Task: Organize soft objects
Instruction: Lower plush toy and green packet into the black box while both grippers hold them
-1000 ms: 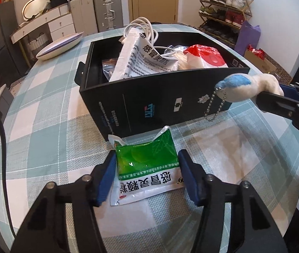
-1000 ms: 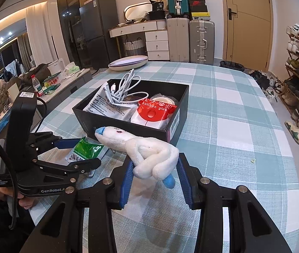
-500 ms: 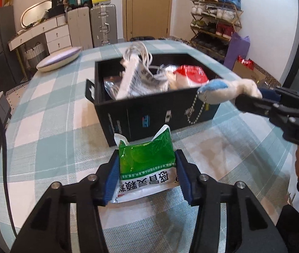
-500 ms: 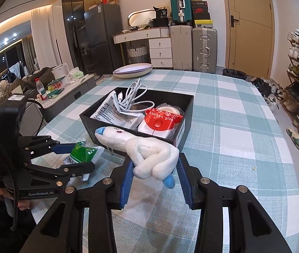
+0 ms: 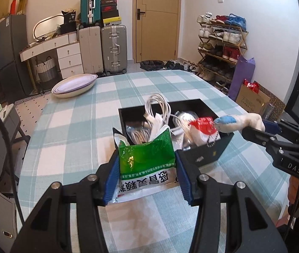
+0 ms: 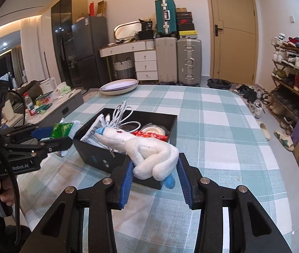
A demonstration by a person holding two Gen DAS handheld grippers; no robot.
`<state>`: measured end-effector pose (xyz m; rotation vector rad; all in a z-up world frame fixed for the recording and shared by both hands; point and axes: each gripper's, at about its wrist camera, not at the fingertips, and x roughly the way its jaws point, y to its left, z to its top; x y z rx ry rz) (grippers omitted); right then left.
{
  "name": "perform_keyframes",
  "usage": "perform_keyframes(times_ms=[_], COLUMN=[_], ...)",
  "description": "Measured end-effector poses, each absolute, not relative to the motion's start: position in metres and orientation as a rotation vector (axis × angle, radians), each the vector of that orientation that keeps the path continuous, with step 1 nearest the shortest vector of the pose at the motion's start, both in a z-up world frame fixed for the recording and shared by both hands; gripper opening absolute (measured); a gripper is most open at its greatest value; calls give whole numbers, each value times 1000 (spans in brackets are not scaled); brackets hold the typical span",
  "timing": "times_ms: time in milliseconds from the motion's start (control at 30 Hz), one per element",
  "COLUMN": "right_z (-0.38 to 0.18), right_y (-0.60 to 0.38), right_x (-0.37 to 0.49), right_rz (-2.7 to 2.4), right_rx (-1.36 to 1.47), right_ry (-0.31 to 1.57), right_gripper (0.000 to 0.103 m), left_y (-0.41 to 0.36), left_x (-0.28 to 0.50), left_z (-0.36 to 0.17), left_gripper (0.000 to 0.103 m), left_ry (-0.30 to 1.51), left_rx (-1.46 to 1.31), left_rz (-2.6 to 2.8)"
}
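Medicine sachet (image 5: 147, 160), green and white, sits clamped between my left claw's (image 5: 146, 167) blue pads; those jaws have just been closing on it, and it hangs clear of the checked tablecloth (image 5: 69, 126). My right claw (image 6: 154, 179) is squeezed tight on the fat end of a white plush toy (image 6: 143, 149), whose blue-tipped nose points away from me over the near wall of the black box (image 6: 170, 126).

What counts for the drop is that the box lies straight ahead of both claws, beyond and below them. From the left, the sachet stands upright just in front of the box's near left corner, its long axis running from my pads toward the opening. The plush's long axis runs far-left, its nose and bead chain (image 5: 212, 139) already hanging over the contents: a white cable (image 6: 122, 113) and a red-topped pouch (image 5: 202, 123).

I judge the right hand nearer to releasing, since its toy already overhangs the box; the left must carry farther forward first. Free space seems to be at the far side.
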<state>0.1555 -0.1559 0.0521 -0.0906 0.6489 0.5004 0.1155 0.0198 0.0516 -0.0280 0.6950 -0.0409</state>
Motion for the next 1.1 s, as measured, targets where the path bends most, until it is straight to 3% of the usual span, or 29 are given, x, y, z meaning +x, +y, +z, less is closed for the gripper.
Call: perform_keyframes(times_ms=[1100], right_z=[33], right_y=[-78], right_x=[243], right_rz=[239], right_rx=[-325], right_ry=[699], right_gripper=[41], left_y=[25], left_x=[192], left_z=[35], left_gripper=[49], left_ry=[718], left_rx=[10], left_rz=[-50])
